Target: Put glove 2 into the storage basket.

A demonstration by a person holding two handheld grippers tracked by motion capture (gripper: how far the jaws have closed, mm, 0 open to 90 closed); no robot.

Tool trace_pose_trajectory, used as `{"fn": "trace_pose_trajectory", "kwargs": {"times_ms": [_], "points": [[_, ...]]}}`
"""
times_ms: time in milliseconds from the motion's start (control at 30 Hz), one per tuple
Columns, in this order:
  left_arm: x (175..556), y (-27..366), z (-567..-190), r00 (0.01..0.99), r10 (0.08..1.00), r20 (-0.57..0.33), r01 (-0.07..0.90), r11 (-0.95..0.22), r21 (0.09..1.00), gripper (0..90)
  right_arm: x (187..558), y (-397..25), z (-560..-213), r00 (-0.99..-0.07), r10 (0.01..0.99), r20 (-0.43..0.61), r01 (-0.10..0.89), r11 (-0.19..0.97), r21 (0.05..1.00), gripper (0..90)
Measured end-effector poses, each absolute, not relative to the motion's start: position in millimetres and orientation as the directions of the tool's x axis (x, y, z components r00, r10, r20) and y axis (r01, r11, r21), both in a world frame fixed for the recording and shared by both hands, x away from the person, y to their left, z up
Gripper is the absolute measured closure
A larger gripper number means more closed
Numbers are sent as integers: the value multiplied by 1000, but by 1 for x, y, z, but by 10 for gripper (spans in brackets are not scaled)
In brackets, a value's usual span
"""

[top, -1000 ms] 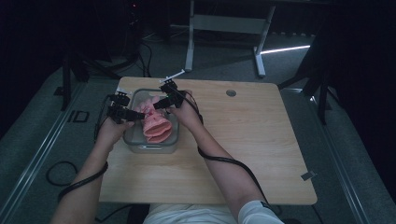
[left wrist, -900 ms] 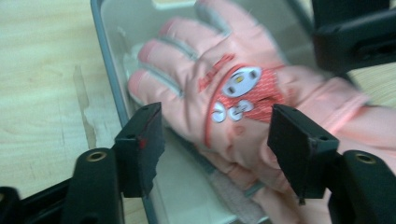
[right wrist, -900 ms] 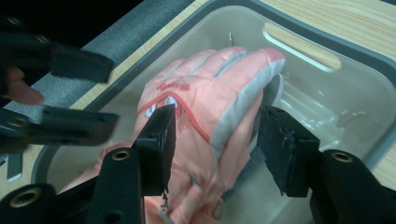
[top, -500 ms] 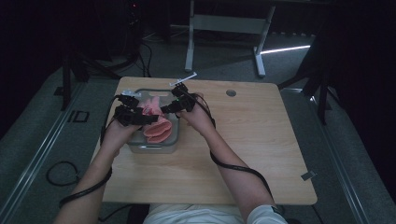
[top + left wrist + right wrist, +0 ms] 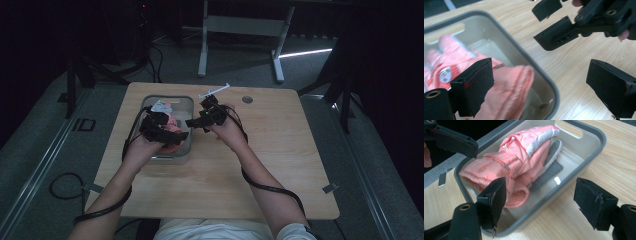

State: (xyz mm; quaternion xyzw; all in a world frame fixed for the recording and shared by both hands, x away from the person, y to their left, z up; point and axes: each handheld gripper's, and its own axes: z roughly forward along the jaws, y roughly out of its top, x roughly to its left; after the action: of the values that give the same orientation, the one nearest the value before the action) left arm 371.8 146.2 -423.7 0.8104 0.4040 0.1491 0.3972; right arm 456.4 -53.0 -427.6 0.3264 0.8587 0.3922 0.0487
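One padded pink glove point(image 5: 521, 157), rounded grey tub point(image 5: 596, 147)

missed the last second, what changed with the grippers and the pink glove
The right gripper has drawn back off the bin to its right side, over bare table, jaws open and empty. The left gripper has stayed over the bin, jaws open around the pink glove's cuff. The glove still lies in the bin, which has not moved.

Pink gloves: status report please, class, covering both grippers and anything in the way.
Both grippers open: left gripper over bin, right gripper beside it. Pink gloves lying in grey bin, ungripped. Nothing in the way.
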Motion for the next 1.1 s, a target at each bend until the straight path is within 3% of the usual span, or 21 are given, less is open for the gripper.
{"fn": "trace_pose_trajectory", "kwargs": {"times_ms": [67,533,1100], "points": [[369,139,-424,642,764,-67,522,-372,767,21,456,-56,-428,-784,596,173,520,479,707,238],[350,98,-431,750,661,-33,428,-446,786,18,443,-88,-448,-803,580,134,485,507,713,138],[333,61,-454,823,568,-10,359,-505,785,18,427,-128,-476,-811,581,71,449,540,712,138]]}}
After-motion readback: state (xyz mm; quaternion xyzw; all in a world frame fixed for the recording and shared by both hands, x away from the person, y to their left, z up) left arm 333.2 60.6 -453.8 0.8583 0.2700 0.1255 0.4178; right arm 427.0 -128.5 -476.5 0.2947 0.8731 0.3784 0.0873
